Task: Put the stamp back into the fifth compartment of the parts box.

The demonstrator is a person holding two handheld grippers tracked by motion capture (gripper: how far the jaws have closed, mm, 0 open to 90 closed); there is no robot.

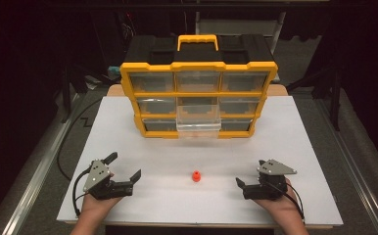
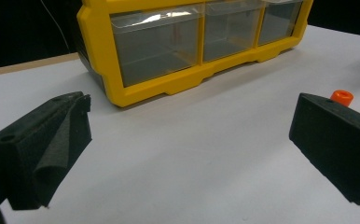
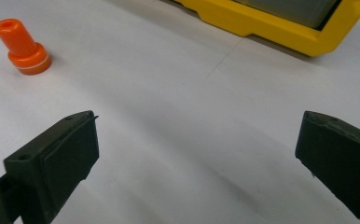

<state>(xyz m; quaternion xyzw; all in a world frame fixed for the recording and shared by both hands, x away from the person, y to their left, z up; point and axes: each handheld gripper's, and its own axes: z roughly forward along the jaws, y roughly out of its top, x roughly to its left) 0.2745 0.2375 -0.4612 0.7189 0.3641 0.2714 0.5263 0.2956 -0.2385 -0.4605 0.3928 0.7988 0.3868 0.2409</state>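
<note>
A small orange peg (image 1: pixel 196 176) stands upright on the white table (image 1: pixel 304 147), between my two grippers. My left gripper (image 1: pixel 125 166) rests open at the front left, nothing between its jaws. In the left gripper view (image 2: pixel 190 140) the orange peg (image 2: pixel 342 97) peeks over the right jaw. My right gripper (image 1: pixel 250 173) sits open at the front right, also holding nothing. The right gripper view (image 3: pixel 197 154) shows the orange peg (image 3: pixel 24 46) off to the upper left, well apart from the jaws.
A yellow and black drawer organizer (image 1: pixel 199 93) stands at the back middle of the table, with one clear drawer (image 1: pixel 198 125) pulled out in its lower centre. Its yellow base (image 3: pixel 280 23) and clear drawer fronts (image 2: pixel 155 44) face the grippers.
</note>
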